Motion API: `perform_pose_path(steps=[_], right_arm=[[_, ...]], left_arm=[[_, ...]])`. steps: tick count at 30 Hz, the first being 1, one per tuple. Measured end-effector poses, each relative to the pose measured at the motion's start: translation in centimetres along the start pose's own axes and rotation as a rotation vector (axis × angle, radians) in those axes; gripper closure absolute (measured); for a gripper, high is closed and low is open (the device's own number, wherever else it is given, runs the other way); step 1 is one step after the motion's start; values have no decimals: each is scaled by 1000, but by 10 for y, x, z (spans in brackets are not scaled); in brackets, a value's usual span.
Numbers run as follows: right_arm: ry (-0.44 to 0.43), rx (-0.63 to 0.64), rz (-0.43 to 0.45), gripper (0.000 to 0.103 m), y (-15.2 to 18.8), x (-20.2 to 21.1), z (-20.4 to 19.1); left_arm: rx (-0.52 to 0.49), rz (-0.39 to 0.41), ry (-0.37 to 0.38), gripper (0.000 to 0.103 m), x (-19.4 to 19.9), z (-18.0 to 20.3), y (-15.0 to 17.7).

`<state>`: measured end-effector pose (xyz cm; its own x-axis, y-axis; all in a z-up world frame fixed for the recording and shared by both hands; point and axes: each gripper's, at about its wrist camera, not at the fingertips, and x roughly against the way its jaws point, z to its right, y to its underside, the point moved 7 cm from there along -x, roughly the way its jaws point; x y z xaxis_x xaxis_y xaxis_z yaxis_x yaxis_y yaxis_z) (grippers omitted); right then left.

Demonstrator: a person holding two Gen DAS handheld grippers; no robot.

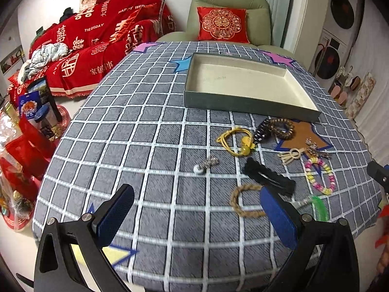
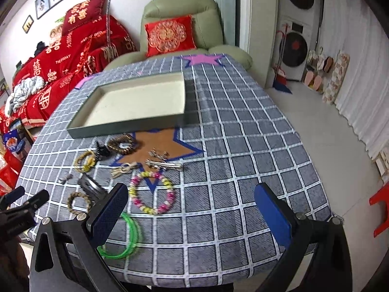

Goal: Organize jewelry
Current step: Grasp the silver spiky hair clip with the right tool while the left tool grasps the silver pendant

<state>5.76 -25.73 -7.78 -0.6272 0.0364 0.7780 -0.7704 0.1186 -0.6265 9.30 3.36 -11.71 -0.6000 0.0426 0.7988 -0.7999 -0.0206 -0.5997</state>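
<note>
Grippers first: the left gripper (image 1: pixel 197 215) fills the bottom of its own view with both blue pads spread wide apart and nothing between them, held above the checked tablecloth (image 1: pixel 145 146). The right gripper (image 2: pixel 190 209) sits likewise at the bottom of its view, fingers wide apart and empty.

Just past the left gripper's right pad, in the lower right of that view, lie a braided rope bracelet (image 1: pixel 239 200) and a black hair clip (image 1: pixel 268 176), with a green hoop (image 1: pixel 321 206) farther right. Beside the right gripper's left pad, the same green hoop (image 2: pixel 127 237) lies at lower centre of that view, and a pink and yellow bead bracelet (image 2: pixel 152 192) sits just above it.

Farther out, toward centre right of the left view, are a yellow cord piece (image 1: pixel 237 141), a brown bead bracelet (image 1: pixel 280 127), a cream tassel charm (image 1: pixel 293 154) and a small silver spring piece (image 1: pixel 205 165), which lies apart to the left. Silver clips (image 2: pixel 164 163) rest on a brown star patch (image 2: pixel 160 146).

Beyond the jewelry, in the upper centre, stands an open shallow tray (image 1: pixel 243 103), its cream inside bare. A green armchair (image 1: pixel 228 7) with a red cushion (image 1: pixel 222 25) stands behind the table.
</note>
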Motion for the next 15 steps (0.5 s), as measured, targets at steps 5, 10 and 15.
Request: perform_pose_path(steps=[5,10,15], right_arm=[[-9,-6,-48,0,-1,-20,6],[-51,14,-75,0,-2,-34,1],[-63,92,-86,0,-9,-54,-1]], left_arm=[[6,-25,25,0,-19,-10,-13],[16,-42,47,0,-33,-23,-17],[-41,-71,66,2,-48,-19,-14]])
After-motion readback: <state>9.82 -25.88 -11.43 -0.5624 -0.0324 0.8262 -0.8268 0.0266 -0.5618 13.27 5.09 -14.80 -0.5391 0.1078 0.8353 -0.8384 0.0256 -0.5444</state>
